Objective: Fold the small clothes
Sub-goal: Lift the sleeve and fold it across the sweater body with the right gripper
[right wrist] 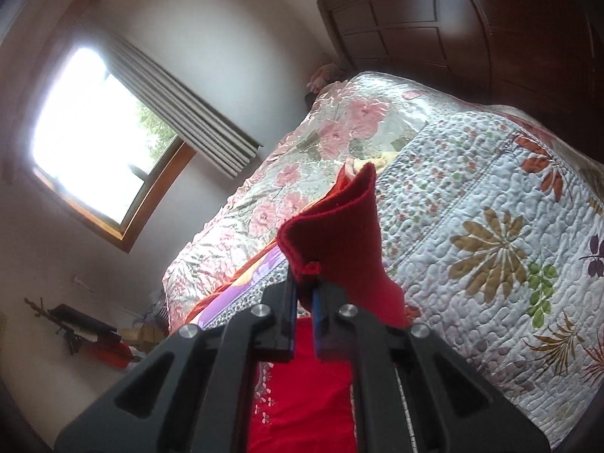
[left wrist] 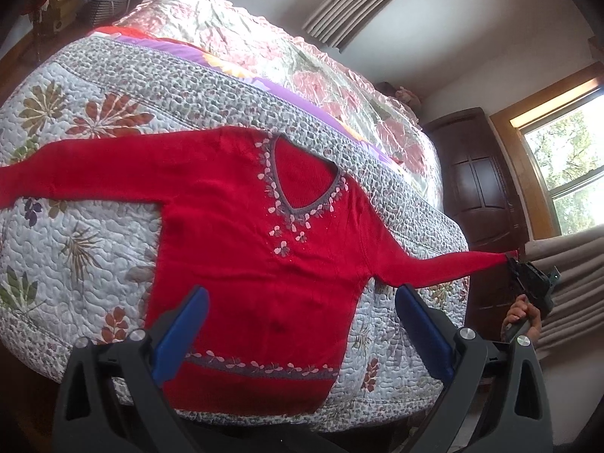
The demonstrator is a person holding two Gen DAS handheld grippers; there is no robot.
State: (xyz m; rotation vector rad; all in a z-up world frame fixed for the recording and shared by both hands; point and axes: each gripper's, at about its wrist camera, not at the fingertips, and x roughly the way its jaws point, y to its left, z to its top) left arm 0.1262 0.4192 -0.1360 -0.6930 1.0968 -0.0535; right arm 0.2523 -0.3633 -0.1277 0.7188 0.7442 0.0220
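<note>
At the bottom of the frame the left claw [left wrist: 302,321] hovers spread above the red sweater [left wrist: 241,234], empty. The sweater lies flat on the quilted bed [left wrist: 75,226] at centre. At far right, the right claw [right wrist: 305,287] pinches the sleeve cuff [right wrist: 332,226], stretching it out, probably to fold it inward.

Daylight lights the room softly and evenly, entering through a window [left wrist: 566,166] at the far right in the left wrist view and another window [right wrist: 94,132], blown out to white glare, at the left in the right wrist view. Shadows on the quilt [left wrist: 75,151] are faint. Both fisheye pictures curve strongly, darken to black in the corners and look slightly soft throughout.
</note>
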